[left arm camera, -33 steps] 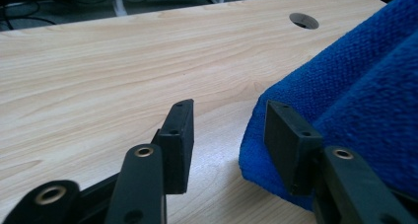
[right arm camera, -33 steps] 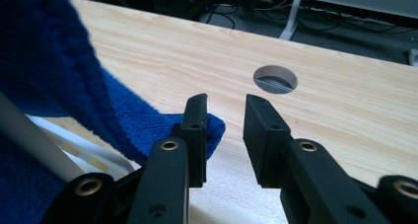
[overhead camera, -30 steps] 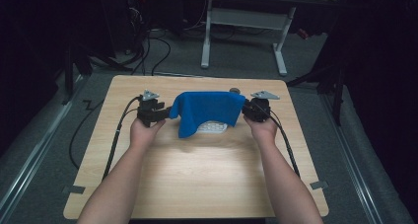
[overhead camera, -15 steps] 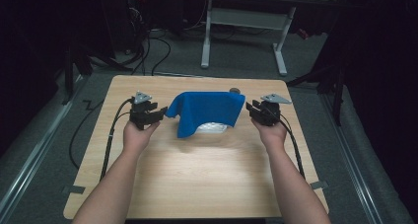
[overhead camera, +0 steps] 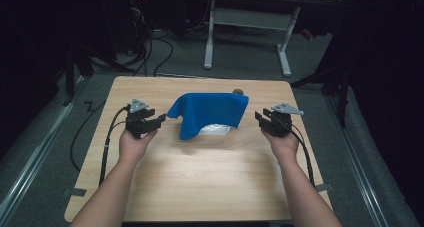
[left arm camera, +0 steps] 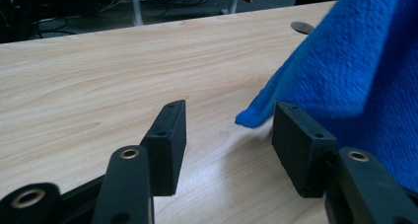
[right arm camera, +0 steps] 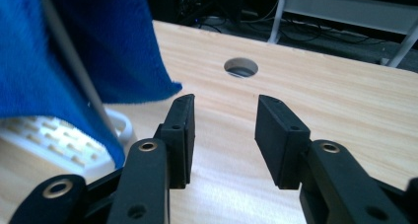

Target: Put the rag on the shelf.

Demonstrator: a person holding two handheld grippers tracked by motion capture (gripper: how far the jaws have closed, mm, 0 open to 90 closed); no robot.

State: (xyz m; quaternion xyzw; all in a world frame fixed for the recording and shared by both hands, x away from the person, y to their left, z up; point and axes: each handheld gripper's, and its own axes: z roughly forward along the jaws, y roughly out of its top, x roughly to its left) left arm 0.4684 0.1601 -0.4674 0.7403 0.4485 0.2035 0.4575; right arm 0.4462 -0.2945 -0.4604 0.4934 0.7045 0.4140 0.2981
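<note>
A: What could go wrong? The left gripper [overhead camera: 159, 120] has just been opening; nothing is held between its jaws.

B: The blue cloth [overhead camera: 210, 112], draped over a white rack [overhead camera: 216, 129] at mid-table, could slide off if snagged.

A: And the right gripper [overhead camera: 260, 119]?

B: Likewise just opened, empty. A cable hole [right arm camera: 241, 67] lies beyond; nothing is blocked.
</note>
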